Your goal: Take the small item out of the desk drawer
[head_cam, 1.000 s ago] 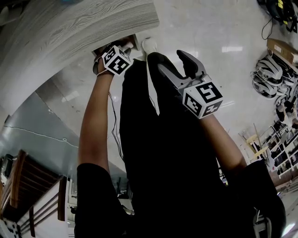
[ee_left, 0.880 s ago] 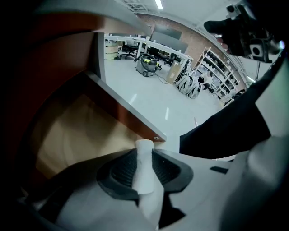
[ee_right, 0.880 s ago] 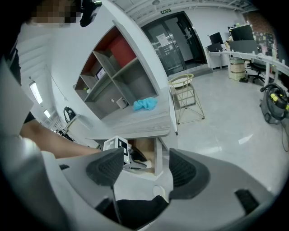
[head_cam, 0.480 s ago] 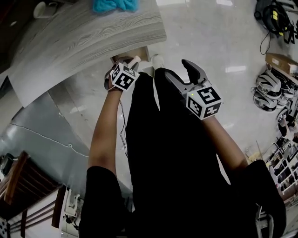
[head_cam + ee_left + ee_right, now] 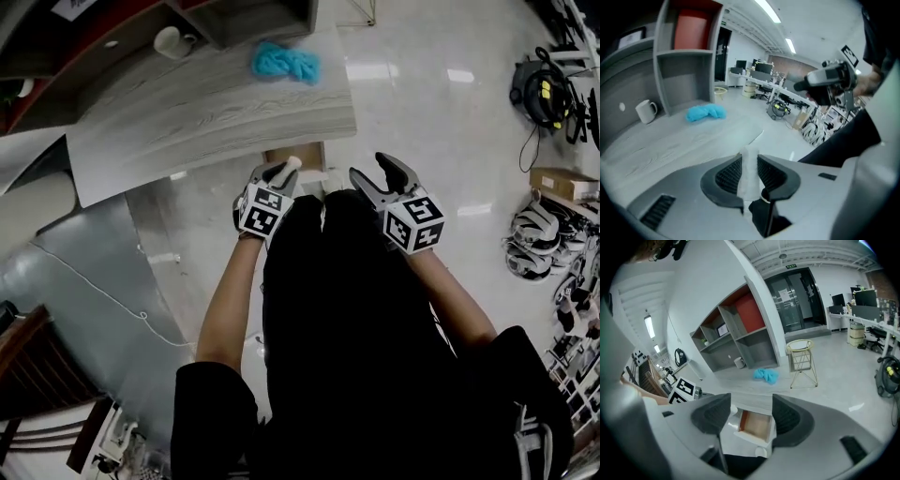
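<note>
Withdrawn from the drawer (image 5: 754, 424), left gripper (image 5: 749, 160) clamps the small white item (image 5: 748, 183).

We see the desk (image 5: 216, 103) at upper left topped in pale grey wood grain, matt. The floor (image 5: 441, 103) is smooth and glossy, mirroring ceiling lights. The turquoise cloth (image 5: 286, 63) looks soft and crumpled; the white mug (image 5: 172, 41) has a smooth glaze. The drawer (image 5: 756, 423) shows brown wood inside. The left tool (image 5: 749, 172) has a matt grey plastic shell and dark ribbed pads (image 5: 729, 176); the small item (image 5: 750, 159) between them looks white, frosted and faintly translucent.
</note>
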`<state>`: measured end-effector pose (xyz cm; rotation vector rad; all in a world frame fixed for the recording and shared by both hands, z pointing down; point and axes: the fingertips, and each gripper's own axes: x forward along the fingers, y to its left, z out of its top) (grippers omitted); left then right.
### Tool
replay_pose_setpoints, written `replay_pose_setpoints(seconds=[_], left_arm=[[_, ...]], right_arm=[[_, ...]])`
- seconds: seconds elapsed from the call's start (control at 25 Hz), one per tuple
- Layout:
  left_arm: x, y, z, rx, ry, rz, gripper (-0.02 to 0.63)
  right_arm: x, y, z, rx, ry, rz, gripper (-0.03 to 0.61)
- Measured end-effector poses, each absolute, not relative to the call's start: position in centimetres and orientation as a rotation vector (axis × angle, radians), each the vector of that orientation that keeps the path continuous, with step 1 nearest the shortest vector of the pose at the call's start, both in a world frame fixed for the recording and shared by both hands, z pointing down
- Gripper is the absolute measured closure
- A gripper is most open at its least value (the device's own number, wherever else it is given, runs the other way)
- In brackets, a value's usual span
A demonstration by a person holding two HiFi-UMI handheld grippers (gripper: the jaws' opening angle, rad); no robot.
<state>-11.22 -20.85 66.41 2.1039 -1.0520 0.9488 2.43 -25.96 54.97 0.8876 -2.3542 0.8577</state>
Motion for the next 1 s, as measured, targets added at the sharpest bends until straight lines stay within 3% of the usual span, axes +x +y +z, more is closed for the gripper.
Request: replay_pose_setpoints(seconds=[0.24, 0.68, 0.84, 1.0], left_arm=[[-14.0, -20.5, 58.5, 2.16, -1.297, 0.875, 0.512], [-20.7, -19.4, 42.4, 2.066, -1.677, 0.253, 0.512], [-22.8, -19.8, 38.6, 2.072, -1.774, 0.172, 0.512], [-24.3, -20.2, 35.5, 2.105, -1.825, 0.089, 0.512]], right_arm=[[-0.8, -27.2, 50.7, 0.863, -2.427, 0.796, 0.376], [-4.9, -29.7, 44.3, 0.865, -2.533, 0.652, 0.426], [-6.2, -30.6, 41.6, 0.894, -2.576, 0.645, 0.441], [-7.7, -30.6, 38.7, 0.923, -2.616, 0.618, 0.508]])
